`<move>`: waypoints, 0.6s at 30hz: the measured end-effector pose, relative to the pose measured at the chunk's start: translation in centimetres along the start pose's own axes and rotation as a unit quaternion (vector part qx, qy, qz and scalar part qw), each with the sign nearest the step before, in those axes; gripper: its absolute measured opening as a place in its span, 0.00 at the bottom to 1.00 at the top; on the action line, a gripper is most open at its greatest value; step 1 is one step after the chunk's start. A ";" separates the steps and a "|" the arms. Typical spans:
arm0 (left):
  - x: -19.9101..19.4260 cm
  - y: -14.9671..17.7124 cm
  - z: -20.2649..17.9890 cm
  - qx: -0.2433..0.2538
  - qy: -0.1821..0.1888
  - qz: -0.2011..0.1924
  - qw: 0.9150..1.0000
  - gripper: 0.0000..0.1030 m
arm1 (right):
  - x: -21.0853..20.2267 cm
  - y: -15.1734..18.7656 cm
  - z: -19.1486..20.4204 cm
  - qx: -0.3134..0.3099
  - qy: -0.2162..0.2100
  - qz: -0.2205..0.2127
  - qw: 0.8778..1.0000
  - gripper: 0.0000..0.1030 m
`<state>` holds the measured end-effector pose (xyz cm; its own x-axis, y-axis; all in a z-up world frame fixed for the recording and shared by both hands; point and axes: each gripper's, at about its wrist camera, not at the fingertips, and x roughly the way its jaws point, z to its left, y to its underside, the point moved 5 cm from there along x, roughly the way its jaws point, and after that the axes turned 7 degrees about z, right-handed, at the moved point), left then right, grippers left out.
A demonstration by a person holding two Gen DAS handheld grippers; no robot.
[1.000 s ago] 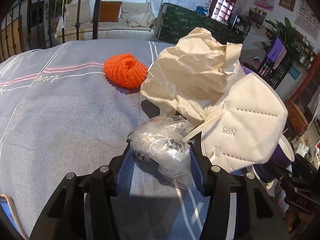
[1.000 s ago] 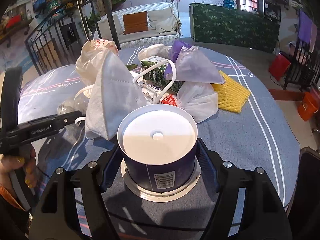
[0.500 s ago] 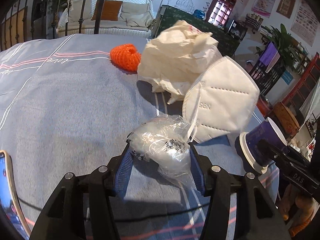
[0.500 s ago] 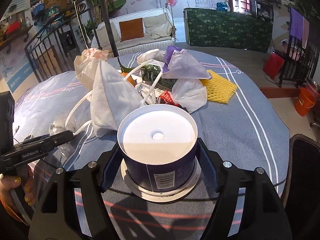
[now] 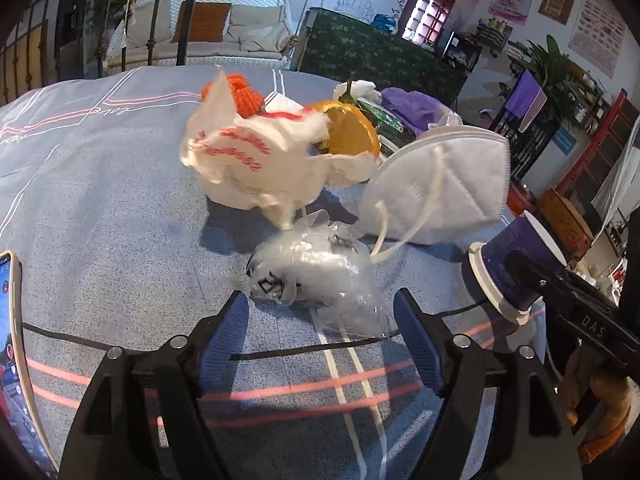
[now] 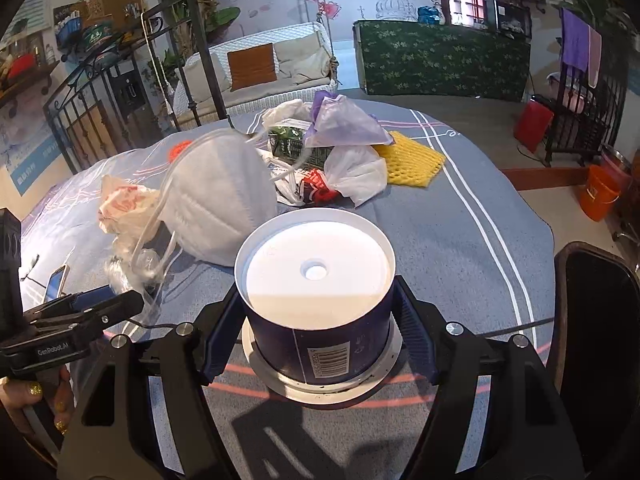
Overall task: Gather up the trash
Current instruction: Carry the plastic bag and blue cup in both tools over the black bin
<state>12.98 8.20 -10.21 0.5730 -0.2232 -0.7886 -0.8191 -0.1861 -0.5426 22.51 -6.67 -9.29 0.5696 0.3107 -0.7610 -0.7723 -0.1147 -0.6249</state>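
Clear plastic wrapper (image 5: 316, 272) — on cloth, just ahead, between spreading left fingers (image 5: 224, 328).

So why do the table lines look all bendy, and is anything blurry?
Left wrist view: the fisheye lens bows the tablecloth stripes; the printed plastic bag looks smeared. Right wrist view: sharp, and the purple tub throws a dark shadow toward the camera.

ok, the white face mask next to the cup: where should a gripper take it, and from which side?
Take the face mask by its folded ridge, coming down from above with the pads on the two flat panels. It stands tent-like on the tablecloth, so the ridge is thin and free. I would avoid the loose ear loops, which trail toward the clear plastic bag.
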 end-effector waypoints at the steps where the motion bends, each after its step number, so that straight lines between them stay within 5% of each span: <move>1: 0.0 -0.2 0.1 0.000 0.000 -0.002 1.000 0.75 | -0.1 0.0 0.0 0.001 0.000 -0.001 1.000 0.69; 5: 0.1 -0.8 0.6 0.000 -0.025 -0.020 0.999 0.81 | -0.6 0.1 -0.4 0.004 0.001 -0.005 1.000 0.69; 9: 0.7 -1.1 0.7 0.008 -0.022 -0.012 1.000 0.58 | -1.0 0.2 -0.6 0.008 0.002 -0.009 1.000 0.69; 18: -0.9 1.0 -0.7 -0.010 0.022 -0.024 0.999 0.52 | -2.5 0.7 -1.2 0.014 0.007 -0.026 1.000 0.69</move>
<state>11.71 7.59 -9.86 0.6133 -0.2544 -0.7478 -0.7897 -0.2164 -0.5741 20.86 -8.67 -8.04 0.6124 0.3017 -0.7307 -0.7494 -0.0729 -0.6581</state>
